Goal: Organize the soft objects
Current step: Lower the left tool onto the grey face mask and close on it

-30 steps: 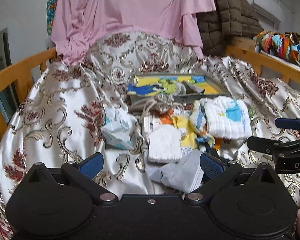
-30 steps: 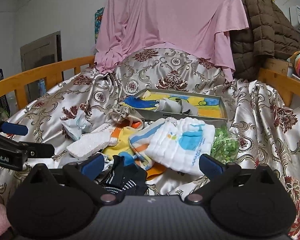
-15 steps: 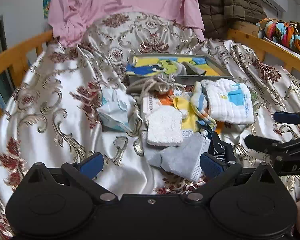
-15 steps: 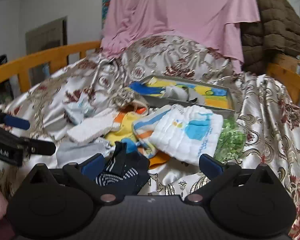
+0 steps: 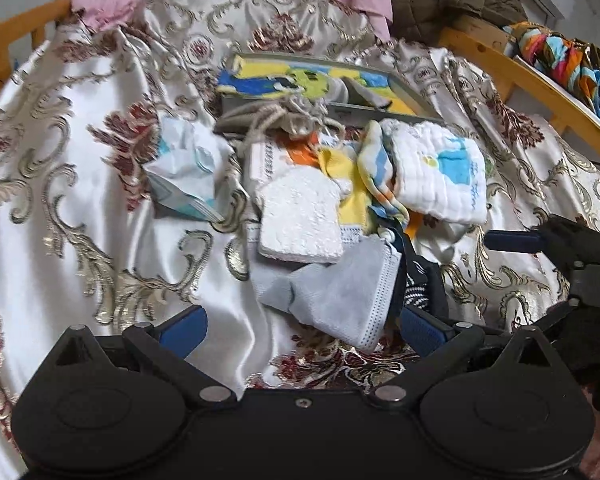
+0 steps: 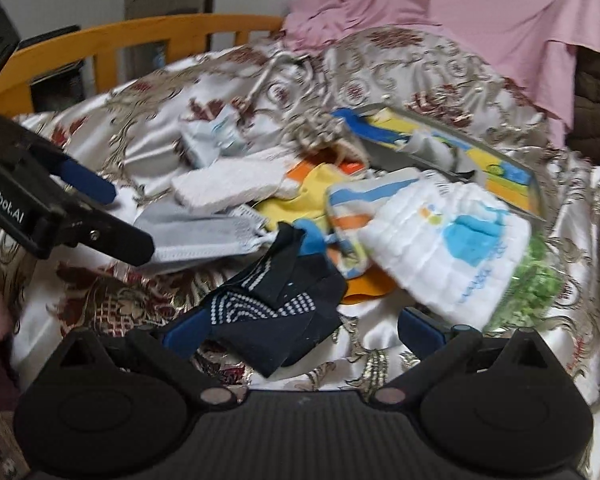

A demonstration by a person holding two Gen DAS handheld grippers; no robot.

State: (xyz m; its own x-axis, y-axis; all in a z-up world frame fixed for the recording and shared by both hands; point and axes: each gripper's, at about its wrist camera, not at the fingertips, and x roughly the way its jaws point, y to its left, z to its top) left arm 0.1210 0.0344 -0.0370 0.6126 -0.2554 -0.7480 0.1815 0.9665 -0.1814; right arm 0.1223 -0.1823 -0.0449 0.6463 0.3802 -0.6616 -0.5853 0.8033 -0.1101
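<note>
A pile of soft items lies on the patterned satin bedspread (image 5: 80, 200). It holds a grey face mask (image 5: 340, 300), a white foam pad (image 5: 300, 220), a white quilted cloth with a blue patch (image 5: 440, 172), yellow and orange cloths, and a dark dotted sock (image 6: 268, 312). My left gripper (image 5: 302, 328) is open, low over the spread, with the mask's near edge between its fingers. My right gripper (image 6: 300, 330) is open too, and the dark sock lies across its left finger. The left gripper (image 6: 130, 220) also shows beside the mask.
A grey tray (image 5: 404, 96) holding a yellow and blue cloth sits behind the pile. A tissue pack (image 5: 184, 172) lies left of it, a green fluffy item (image 6: 536, 284) on the right. Wooden rails (image 6: 140, 36) bound the bed; a pink sheet (image 6: 480, 12) hangs behind.
Both grippers have come forward and down toward the pile. The mask now reaches between the left fingers, and the dark sock fills the space at the right gripper's left finger.
</note>
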